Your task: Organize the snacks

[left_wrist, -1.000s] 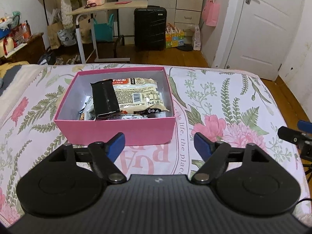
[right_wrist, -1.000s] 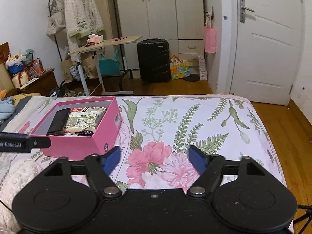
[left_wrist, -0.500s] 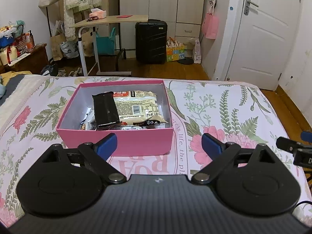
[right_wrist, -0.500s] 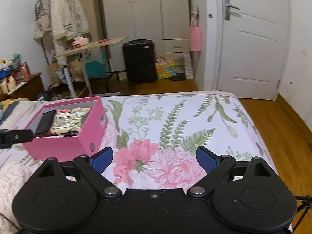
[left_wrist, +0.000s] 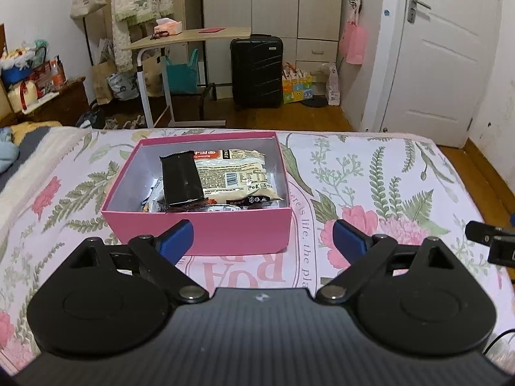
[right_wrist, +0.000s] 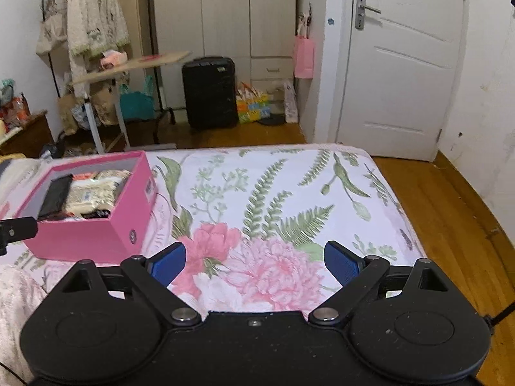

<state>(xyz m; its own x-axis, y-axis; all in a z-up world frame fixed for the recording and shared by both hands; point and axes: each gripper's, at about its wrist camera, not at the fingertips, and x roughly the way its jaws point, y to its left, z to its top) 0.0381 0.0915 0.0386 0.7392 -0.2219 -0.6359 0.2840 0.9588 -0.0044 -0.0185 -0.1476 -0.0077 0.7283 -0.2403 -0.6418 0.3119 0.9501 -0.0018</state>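
I see a floral bedspread (left_wrist: pixel 386 173) covering the bed. Beyond its foot, a black suitcase (left_wrist: pixel 256 70) stands upright on the wooden floor (right_wrist: pixel 450 212), just beside colourful gift bags (left_wrist: pixel 296 84). A rolling desk (left_wrist: pixel 180 37) carries a pink tissue box (left_wrist: pixel 168 27). White door (right_wrist: pixel 402 64) shut; pink bag (right_wrist: pixel 304 58) hangs near it.

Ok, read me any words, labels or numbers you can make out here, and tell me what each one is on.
"ls life, the pla", partly cut off: on the floral bedsheet, right of the pink box.
Large pink letters, seen upside down, partly hidden: same bedsheet.
Print and barcode on the beige snack packet: too small to read.
Round sticker on the box: unreadable.
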